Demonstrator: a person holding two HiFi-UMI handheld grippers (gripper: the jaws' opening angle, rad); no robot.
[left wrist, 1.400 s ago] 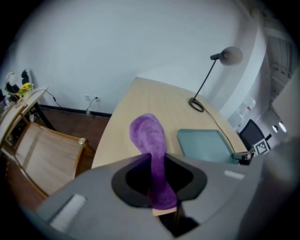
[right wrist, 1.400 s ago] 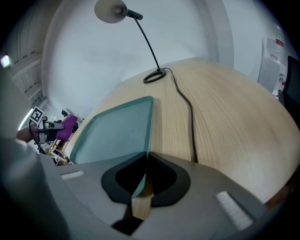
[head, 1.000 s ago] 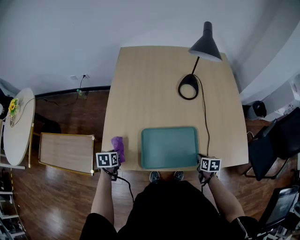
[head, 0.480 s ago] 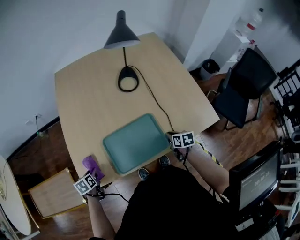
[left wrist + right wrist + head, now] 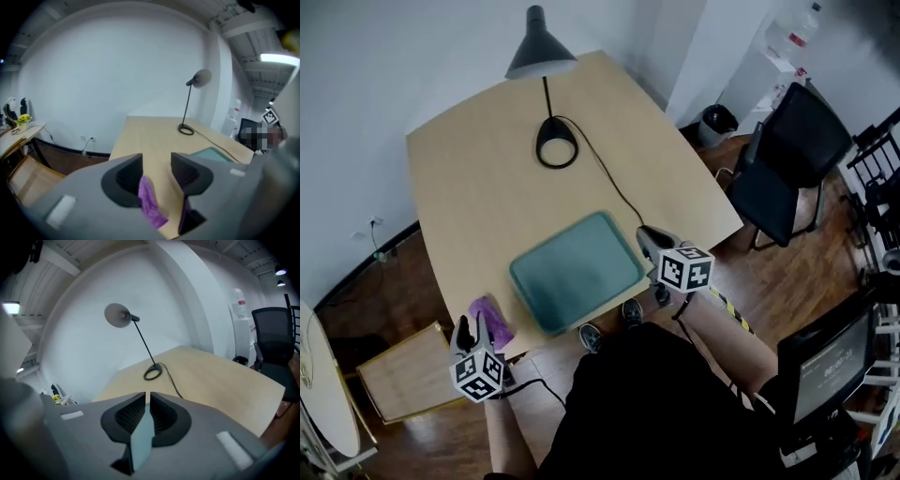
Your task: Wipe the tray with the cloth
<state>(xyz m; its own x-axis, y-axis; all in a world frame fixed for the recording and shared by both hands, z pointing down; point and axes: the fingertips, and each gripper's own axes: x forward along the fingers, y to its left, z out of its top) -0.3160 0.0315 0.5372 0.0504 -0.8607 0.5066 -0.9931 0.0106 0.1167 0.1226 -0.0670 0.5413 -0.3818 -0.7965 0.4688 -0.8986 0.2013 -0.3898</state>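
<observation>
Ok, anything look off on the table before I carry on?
Nothing spilled or damaged. One thing: the purple cloth lies crumpled right at the near left corner of the table, between the jaws of the left gripper, which are opening and not gripping it. The tray sits square along the near edge, the right gripper clamped on its rim.

Teal tray (image 5: 577,270), centre of frame. Purple cloth (image 5: 490,322), lower left. Pale wood table (image 5: 487,178). Black lamp (image 5: 542,56), top centre. Black-and-white square markers on cube of grey right gripper (image 5: 649,240). Black chair (image 5: 797,159), right edge. Dark brown plank floor (image 5: 389,286), left. White wall (image 5: 375,56), upper left.
</observation>
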